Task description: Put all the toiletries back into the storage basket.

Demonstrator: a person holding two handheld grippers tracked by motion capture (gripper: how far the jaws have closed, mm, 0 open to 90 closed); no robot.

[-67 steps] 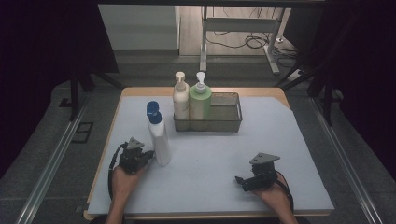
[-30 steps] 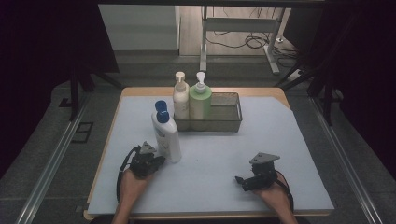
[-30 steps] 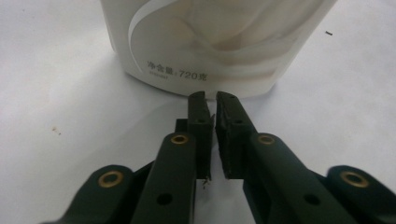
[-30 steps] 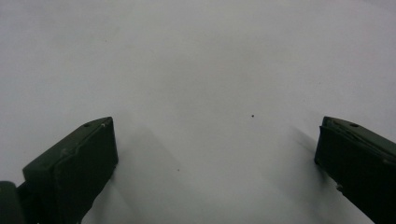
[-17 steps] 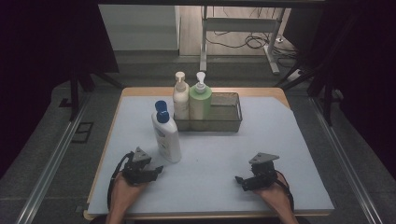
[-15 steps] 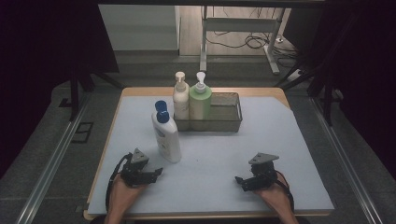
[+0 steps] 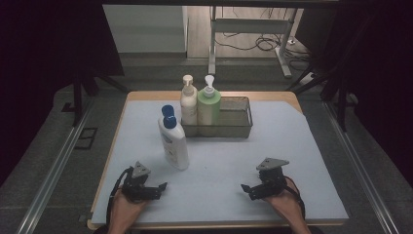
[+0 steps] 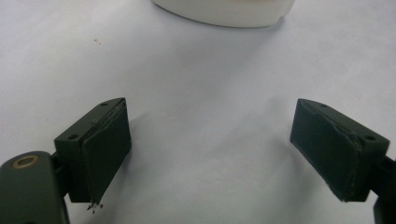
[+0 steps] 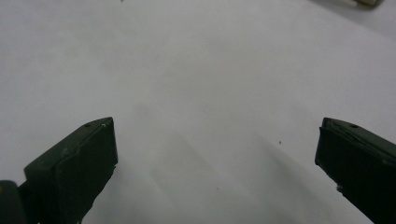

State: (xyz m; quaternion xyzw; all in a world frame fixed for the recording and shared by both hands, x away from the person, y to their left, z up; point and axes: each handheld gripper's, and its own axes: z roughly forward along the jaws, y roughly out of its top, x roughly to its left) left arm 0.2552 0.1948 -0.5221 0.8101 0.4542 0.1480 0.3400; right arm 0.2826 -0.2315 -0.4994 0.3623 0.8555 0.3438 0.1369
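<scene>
Left gripper sits at about 7 o'clock on the table, jaws spread wide with nothing between them; they have just been opening. From the left gripper view I see bare mat between the pads and the base of the white bottle just ahead, apart from the jaws. In the high view the white bottle, blue cap up, stands upright on the mat at roughly 10 o'clock from table centre, just beside the left end of the wire basket. Inside the basket, a cream pump bottle and a green pump bottle stand side by side. Right gripper rests at about 5 o'clock, jaws also spread, empty.

My judgement: the white bottle is set down and released beside the basket. If it belongs in the basket, that lift remains.
</scene>
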